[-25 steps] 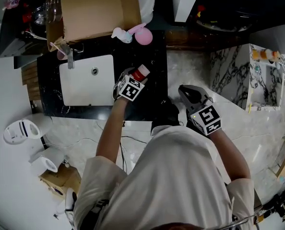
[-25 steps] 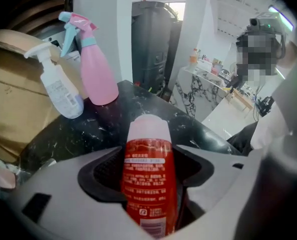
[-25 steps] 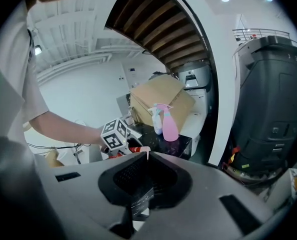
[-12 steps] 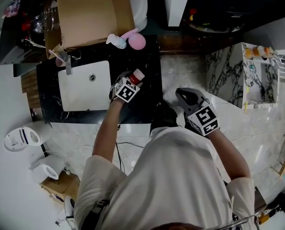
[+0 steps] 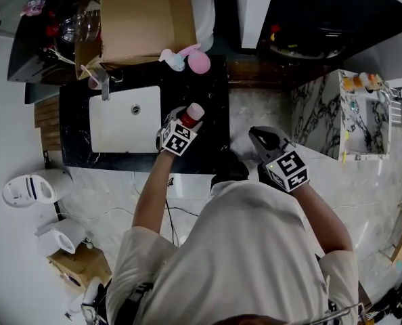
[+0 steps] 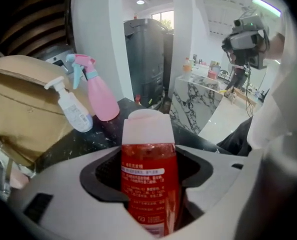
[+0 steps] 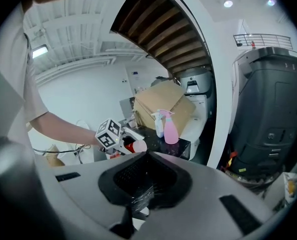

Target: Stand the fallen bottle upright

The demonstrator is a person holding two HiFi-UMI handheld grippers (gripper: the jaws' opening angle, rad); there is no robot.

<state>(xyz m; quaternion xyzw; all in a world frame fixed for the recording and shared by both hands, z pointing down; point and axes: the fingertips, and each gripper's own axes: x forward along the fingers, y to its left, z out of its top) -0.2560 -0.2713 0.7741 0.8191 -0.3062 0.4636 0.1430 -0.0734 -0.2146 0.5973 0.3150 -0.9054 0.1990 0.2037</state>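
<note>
The left gripper (image 5: 179, 120) clamps its jaws on the red plastic bottle with pale cap (image 6: 148, 176) over the black bench (image 5: 211, 90). The right gripper (image 5: 261, 136) – jaws pressed together – holds nothing.

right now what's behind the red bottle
Behind and left, a pink spray bottle and a white spray bottle stand on the black counter; the red bottle hides the counter directly behind it.

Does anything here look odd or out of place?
The red bottle isn't standing: the left gripper clamps it at a slant over the black counter. Nothing looks spilled.
</note>
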